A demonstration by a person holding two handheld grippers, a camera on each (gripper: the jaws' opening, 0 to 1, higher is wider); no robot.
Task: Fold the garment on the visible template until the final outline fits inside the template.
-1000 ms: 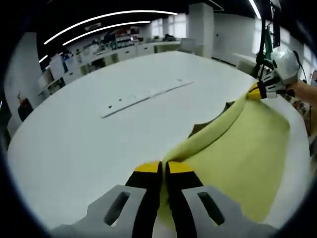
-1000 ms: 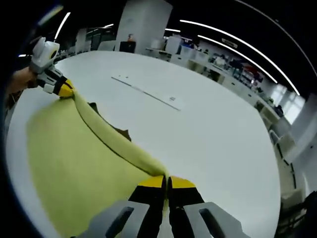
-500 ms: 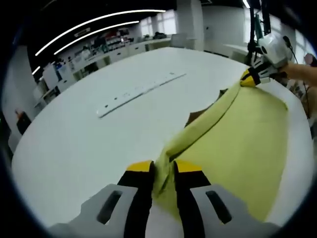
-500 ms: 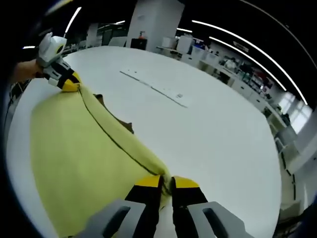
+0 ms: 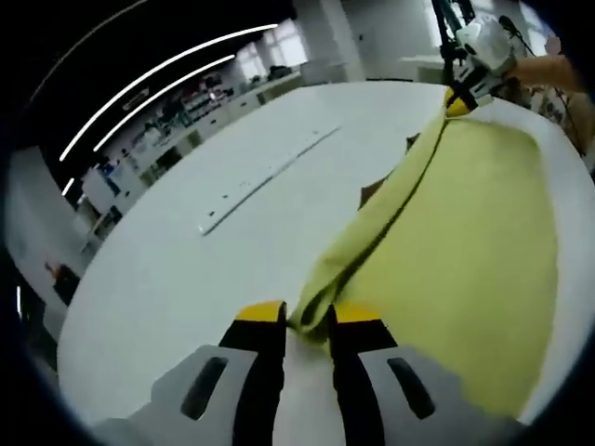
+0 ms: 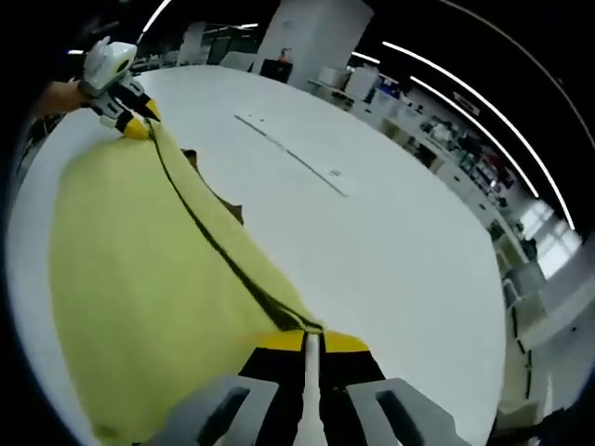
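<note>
A yellow garment point(image 5: 483, 232) lies spread on the white table point(image 5: 186, 279), with one long edge rolled into a ridge. That ridge is stretched between my two grippers. My left gripper point(image 5: 310, 318) is shut on a bunched end of it. My right gripper point(image 5: 462, 88) holds the far end at the top right. In the right gripper view the garment point(image 6: 139, 279) spreads to the left, and a dark hem line runs along its edge. My right gripper point(image 6: 311, 338) is shut on that edge. My left gripper point(image 6: 130, 116) grips the far corner. A brown patch point(image 5: 372, 192) point(image 6: 235, 214) pokes out from under the ridge.
A long pale strip point(image 5: 265, 178) point(image 6: 293, 155) lies flat on the table beyond the garment. The table's near rim point(image 6: 23, 242) runs close to the garment's outer side. Desks and shelving point(image 6: 446, 139) stand far behind, and a person's hand point(image 5: 548, 70) holds the right gripper.
Both cameras have tilted and the yellow cloth now takes up more of each view. More fabric is bunched between the left jaws. The ridge between the grippers looks straighter.
</note>
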